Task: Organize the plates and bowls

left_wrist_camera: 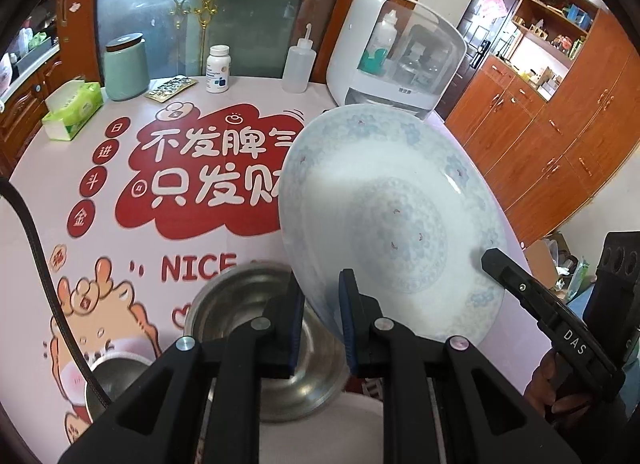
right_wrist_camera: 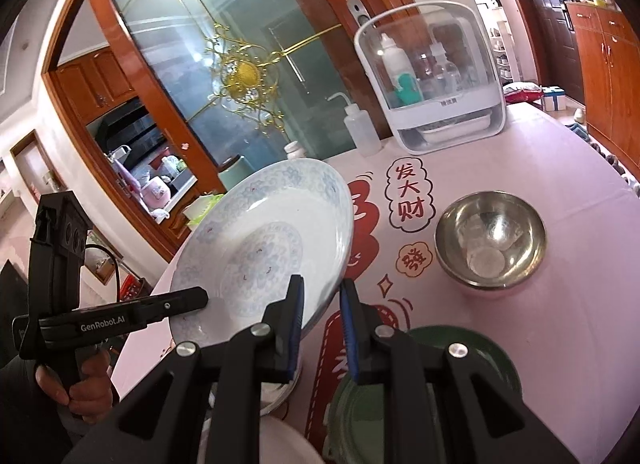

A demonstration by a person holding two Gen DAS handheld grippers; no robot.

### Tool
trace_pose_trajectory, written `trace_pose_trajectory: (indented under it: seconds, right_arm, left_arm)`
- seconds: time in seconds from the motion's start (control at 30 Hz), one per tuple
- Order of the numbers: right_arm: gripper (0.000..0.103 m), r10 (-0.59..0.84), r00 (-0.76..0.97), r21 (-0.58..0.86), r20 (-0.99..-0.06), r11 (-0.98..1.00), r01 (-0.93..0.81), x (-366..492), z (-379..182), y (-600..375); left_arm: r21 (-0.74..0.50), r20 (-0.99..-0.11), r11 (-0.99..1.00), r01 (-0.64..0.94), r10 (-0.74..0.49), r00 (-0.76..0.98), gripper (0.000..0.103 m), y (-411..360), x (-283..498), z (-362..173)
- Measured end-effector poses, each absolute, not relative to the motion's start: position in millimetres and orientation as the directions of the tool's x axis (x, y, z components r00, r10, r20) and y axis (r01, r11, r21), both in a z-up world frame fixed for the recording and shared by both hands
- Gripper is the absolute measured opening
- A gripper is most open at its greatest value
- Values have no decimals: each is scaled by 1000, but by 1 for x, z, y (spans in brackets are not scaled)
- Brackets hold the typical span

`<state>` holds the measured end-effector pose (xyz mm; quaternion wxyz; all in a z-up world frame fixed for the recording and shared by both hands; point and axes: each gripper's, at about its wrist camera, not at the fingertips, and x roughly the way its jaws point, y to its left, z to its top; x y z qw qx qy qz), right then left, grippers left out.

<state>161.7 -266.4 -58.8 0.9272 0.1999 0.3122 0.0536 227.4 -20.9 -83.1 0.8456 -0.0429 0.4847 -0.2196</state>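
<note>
Evidently both hand-held grippers, "DAS" right (right_wrist_camera: 320, 324) and "GenRobot.AI" left (left_wrist_camera: 320, 324), clamp the plate (left_wrist_camera: 384, 216).

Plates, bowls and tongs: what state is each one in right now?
Patterned plate: lifted off the table, tilted.
Left tongs: closed on the plate's rim.
Right tongs: closed on the opposite rim.
Steel bowl: upright on the table, untouched.
Green plate: flat on the table.

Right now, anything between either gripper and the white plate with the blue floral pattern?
Nothing visible. The blue-patterned white plate is lifted and tilted, its rim already inside the jaws of the left gripper and the right gripper. A steel bowl sits below the left, a green plate below the right.
</note>
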Motion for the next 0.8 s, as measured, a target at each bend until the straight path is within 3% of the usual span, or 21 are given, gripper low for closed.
trace_pose_trajectory:
  seconds: [0.8]
  right_arm:
    - [17,298,760,384,-577,921,-70,64,-58,-228]
  left_arm:
    - [-305,-790,912,275,-404,462,15,19,100,-78]
